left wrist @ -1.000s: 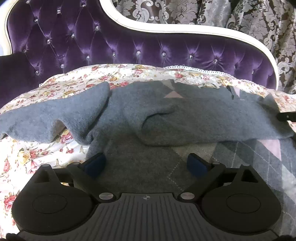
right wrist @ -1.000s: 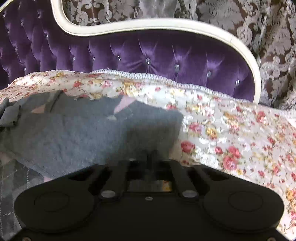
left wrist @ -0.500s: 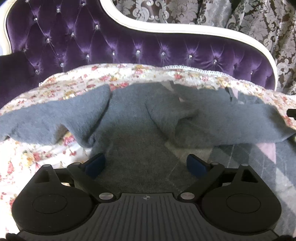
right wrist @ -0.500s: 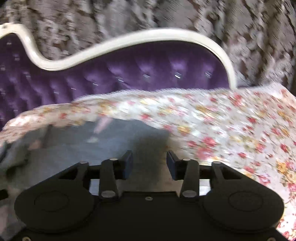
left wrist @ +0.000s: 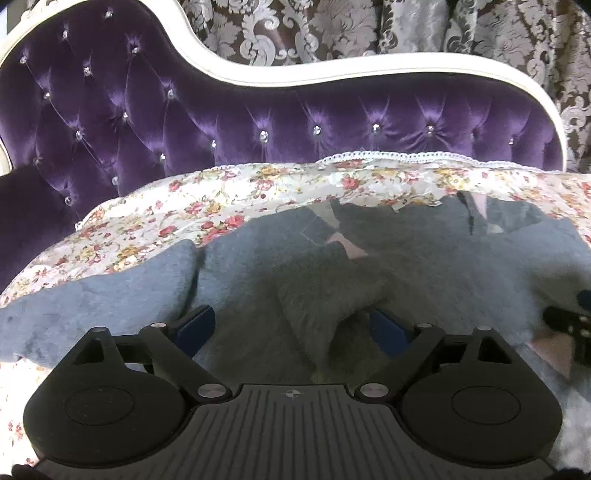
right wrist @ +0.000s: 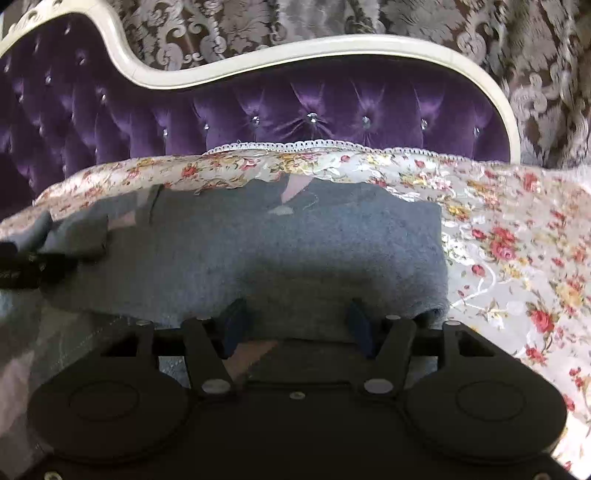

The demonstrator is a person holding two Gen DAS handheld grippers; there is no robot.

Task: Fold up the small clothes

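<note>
Grey knit sweater (left wrist: 424,269) (right wrist: 258,254) lies spread across the floral bed cover (left wrist: 207,206) (right wrist: 517,258), with its upper part folded toward the near side over the argyle-patterned body; pale pink diamonds of that pattern show at the far edge and at the near right in the left wrist view. One sleeve (left wrist: 99,295) extends to the left over the cover, its end rounded and slightly raised. A bunched fold (left wrist: 325,295) of the knit rises in the middle, just in front of the left hand-held gripper (left wrist: 291,326). That hand-held gripper has its blue-padded fingers (left wrist: 195,325) spread wide, the knit lying between them, nothing pinched. The right hand-held gripper (right wrist: 295,325) is likewise spread, its fingertips at the near folded edge of the sweater, over the fabric and not clamped on it; contact with the cloth cannot be told. In the right wrist view the sweater's right edge (right wrist: 441,258) runs straight from far to near, bare floral cover beyond it to the right. Behind the bed stands a purple tufted headboard (left wrist: 295,122) (right wrist: 332,110) with a cream frame, and beyond that a damask-patterned curtain (left wrist: 480,29) (right wrist: 406,18).
</note>
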